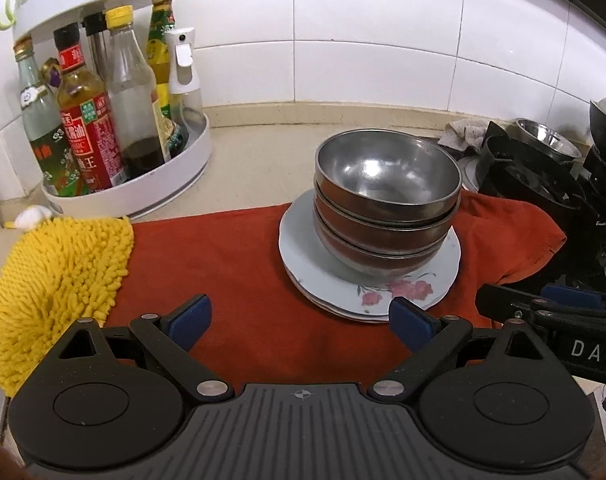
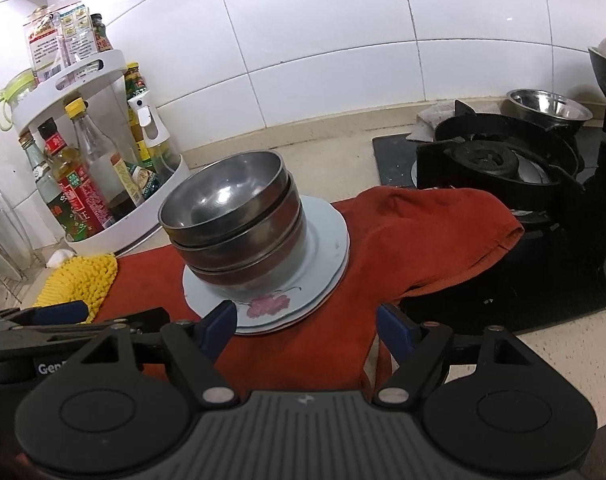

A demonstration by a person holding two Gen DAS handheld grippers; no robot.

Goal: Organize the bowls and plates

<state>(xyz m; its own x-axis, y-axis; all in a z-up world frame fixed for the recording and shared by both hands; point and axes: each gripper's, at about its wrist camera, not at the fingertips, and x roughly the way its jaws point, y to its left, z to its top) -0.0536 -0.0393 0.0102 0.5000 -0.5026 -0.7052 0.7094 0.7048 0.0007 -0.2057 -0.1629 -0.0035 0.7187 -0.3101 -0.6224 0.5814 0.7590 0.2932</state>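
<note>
Three nested steel bowls (image 1: 387,196) stand on a stack of white floral plates (image 1: 443,276) on a red cloth (image 1: 231,272). The bowls (image 2: 231,220) and plates (image 2: 327,248) also show in the right wrist view. My left gripper (image 1: 301,322) is open and empty, just in front of the plates. My right gripper (image 2: 307,328) is open and empty, near the plates' front edge. Each gripper shows at the edge of the other's view, the right one (image 1: 551,304) and the left one (image 2: 59,312).
A white two-tier rack of sauce bottles (image 1: 103,120) stands at the back left. A yellow chenille mat (image 1: 51,280) lies at the left. A black gas stove (image 2: 503,184) with a steel bowl (image 2: 547,106) behind it is at the right. White tiled wall behind.
</note>
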